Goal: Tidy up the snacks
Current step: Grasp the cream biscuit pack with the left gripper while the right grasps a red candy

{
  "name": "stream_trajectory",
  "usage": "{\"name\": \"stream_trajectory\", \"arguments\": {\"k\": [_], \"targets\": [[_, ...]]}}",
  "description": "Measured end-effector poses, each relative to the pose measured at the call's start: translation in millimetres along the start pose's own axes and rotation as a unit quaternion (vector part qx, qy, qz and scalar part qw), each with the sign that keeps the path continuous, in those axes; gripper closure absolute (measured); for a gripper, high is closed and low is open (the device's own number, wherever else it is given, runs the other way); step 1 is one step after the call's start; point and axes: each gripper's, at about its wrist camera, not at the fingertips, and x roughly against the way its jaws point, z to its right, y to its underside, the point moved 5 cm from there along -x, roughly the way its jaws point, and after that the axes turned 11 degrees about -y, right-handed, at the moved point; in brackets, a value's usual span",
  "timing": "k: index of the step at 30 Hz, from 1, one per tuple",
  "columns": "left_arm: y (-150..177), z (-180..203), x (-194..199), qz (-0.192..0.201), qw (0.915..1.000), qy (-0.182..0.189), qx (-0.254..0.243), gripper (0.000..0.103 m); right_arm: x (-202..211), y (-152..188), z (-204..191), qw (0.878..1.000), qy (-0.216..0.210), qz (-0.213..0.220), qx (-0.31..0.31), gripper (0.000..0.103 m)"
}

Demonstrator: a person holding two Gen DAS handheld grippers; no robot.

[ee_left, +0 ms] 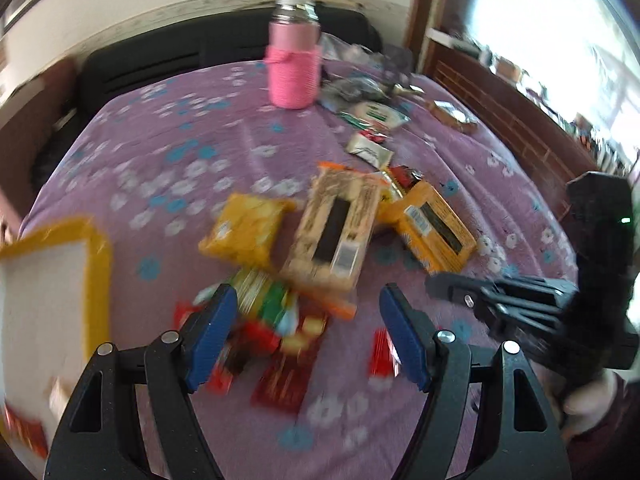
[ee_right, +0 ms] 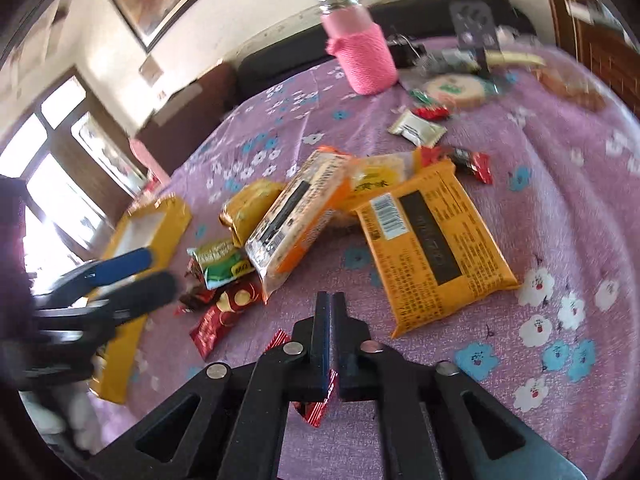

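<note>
Snacks lie heaped on a purple flowered cloth [ee_left: 160,132]: an orange flat pack [ee_right: 432,248], a long cracker pack [ee_right: 296,216], a yellow pouch [ee_right: 250,208], a green packet [ee_right: 220,260] and a dark red packet [ee_right: 224,320]. My left gripper [ee_left: 307,294] is open above the green packet [ee_left: 264,292] and the red packets, gripping nothing. My right gripper [ee_right: 331,296] is shut, and I see nothing pinched at its tips. A small red foil packet [ee_right: 318,408] lies on the cloth under its fingers. A yellow-rimmed box [ee_left: 52,280] with a white inside stands to the left.
A pink bottle [ee_left: 294,68] with a metal lid stands at the back. Near it lie a white sachet [ee_right: 416,128], red candies [ee_right: 472,164], a round wrapped cake [ee_right: 452,90] and other wrappers. A black sofa [ee_left: 160,56] runs behind the table. A hand [ee_left: 588,400] holds the right gripper [ee_left: 434,284].
</note>
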Motion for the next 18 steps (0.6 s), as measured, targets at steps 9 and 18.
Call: {"name": "stream_trajectory", "arguments": {"k": [9,18], "targets": [[-39,35,-60,0.003,0.9961,-0.012,-0.088,0.030,-1,-4,9,0.999,-0.033,0.001,-0.043,0.080],[-29,46,-87,-0.042,0.9941,-0.005,-0.101,0.049,-8,0,5,0.998,-0.043,-0.011,-0.035,0.074]]}}
